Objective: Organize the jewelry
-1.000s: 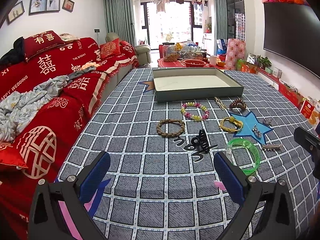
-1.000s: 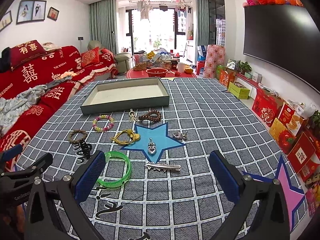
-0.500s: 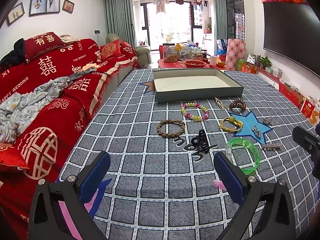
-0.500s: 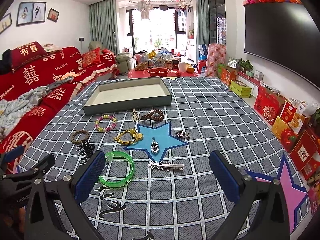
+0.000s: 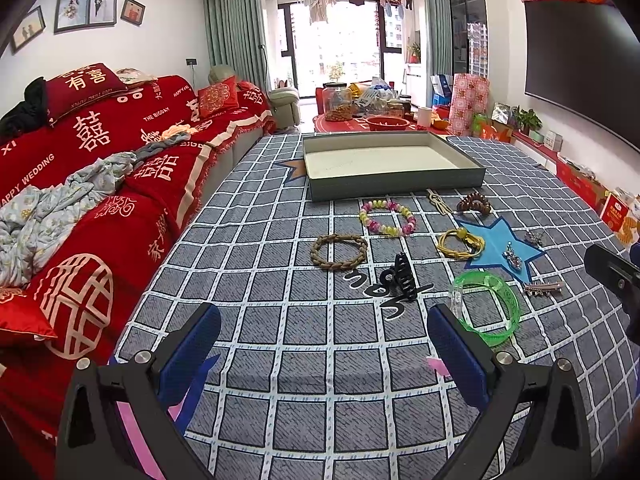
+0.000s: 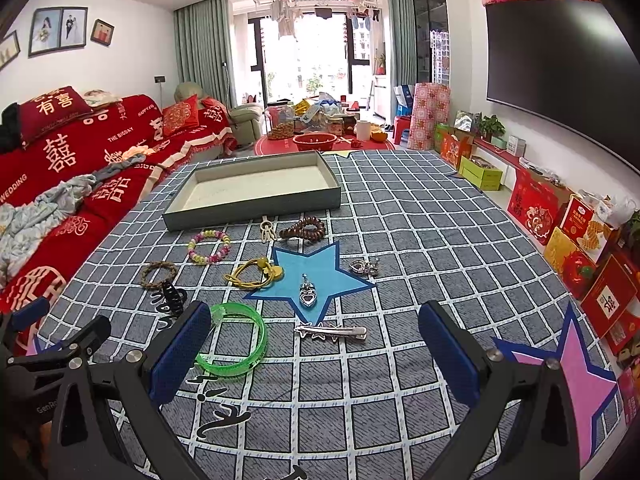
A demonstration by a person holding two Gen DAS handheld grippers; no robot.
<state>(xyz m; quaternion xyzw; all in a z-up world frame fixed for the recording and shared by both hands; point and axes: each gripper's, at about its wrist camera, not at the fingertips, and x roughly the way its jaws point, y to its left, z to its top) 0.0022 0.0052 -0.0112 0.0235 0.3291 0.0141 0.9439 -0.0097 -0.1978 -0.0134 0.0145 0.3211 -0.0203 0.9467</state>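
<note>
On the checked grey mat (image 6: 400, 240), in front of the empty grey tray (image 6: 256, 200), the jewelry is laid out loose; nothing has been placed in the tray yet. Both grippers are spread wide with nothing held: left gripper (image 5: 324, 356), right gripper (image 6: 316, 344). Nearest the right gripper lie the green bangle (image 6: 234, 338) and the silver hair clip (image 6: 331, 332). The bangle is judged rigid, light and smooth; it would best be pinched across its band at the near edge, since a slick surface may slip. The clip lies flat and thin, so it is best taken across its narrow width. The black claw clip (image 5: 401, 277) and the braided bracelet (image 5: 339, 251) sit ahead of the left gripper.
</note>
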